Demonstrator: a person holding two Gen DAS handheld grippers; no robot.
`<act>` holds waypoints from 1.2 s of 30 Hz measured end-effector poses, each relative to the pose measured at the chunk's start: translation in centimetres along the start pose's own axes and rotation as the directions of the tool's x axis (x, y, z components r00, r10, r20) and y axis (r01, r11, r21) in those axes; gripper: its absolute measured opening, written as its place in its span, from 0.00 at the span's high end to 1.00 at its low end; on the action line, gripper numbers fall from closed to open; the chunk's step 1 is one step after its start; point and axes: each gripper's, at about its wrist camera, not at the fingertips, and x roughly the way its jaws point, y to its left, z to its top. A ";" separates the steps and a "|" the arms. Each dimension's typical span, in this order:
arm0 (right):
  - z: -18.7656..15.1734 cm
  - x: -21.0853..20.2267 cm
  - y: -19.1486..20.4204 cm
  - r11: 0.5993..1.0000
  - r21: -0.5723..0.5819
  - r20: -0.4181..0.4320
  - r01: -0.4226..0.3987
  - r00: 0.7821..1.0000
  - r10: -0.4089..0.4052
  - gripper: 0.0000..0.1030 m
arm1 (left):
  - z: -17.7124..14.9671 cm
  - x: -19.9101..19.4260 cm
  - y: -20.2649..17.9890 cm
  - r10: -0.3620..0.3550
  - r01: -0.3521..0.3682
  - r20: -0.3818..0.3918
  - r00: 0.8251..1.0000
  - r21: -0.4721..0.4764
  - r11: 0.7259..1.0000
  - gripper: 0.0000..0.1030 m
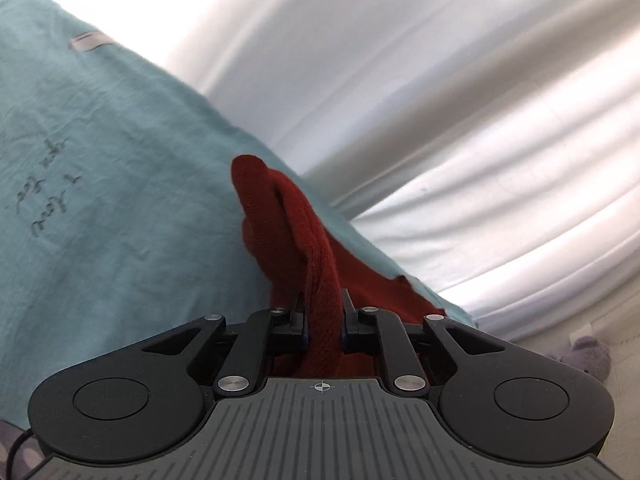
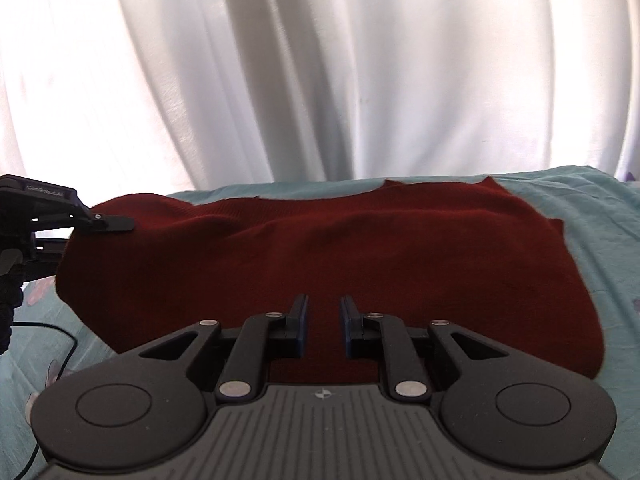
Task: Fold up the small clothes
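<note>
Between my left gripper (image 1: 323,312) jaws sits a bunched fold of the dark red knit garment (image 1: 292,232); the jaws are clamped on it and the cloth stands up in a ridge ahead of the fingers. My right gripper (image 2: 323,312) jaws stand apart with a narrow gap, over the near edge of the same garment (image 2: 320,248); I cannot tell whether the finger pads (image 2: 301,322) touch the cloth below.

From the right wrist view, the garment lies spread flat on the teal sheet (image 2: 608,240), with its left end raised where the left gripper (image 2: 108,222) holds it. That gripper body carries pale lettering reading roughly "GenRobot.AI"; the characters are small and I cannot confirm them. A black cable (image 2: 52,344) runs across the sheet at lower left.

From the left wrist view, the teal sheet (image 1: 120,160) bears dark handwritten-style script (image 1: 44,204), inverted and blurred; I cannot read it. A small grey label (image 1: 90,41) shows further out, its text illegible. White curtain folds (image 1: 400,80) fill the background of both views. A lilac soft object (image 1: 586,356) is cut off by the gripper housing at lower right; I cannot identify it.
</note>
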 end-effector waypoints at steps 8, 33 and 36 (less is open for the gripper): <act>-0.2 -2.3 -3.9 0.990 0.121 0.035 0.075 0.996 -0.080 0.85 | -5.6 7.5 -9.6 0.050 -0.030 -0.097 0.994 0.197 0.980 0.86; -0.9 5.0 1.5 0.991 -0.084 -0.148 -0.100 0.985 0.087 0.87 | -9.9 3.4 -1.8 0.209 -0.204 -0.043 0.977 0.086 0.975 0.45; -0.9 4.2 0.5 0.989 -0.077 -0.140 -0.128 0.983 0.117 0.90 | -10.9 3.9 -2.7 0.199 -0.191 -0.036 0.979 0.150 0.970 0.45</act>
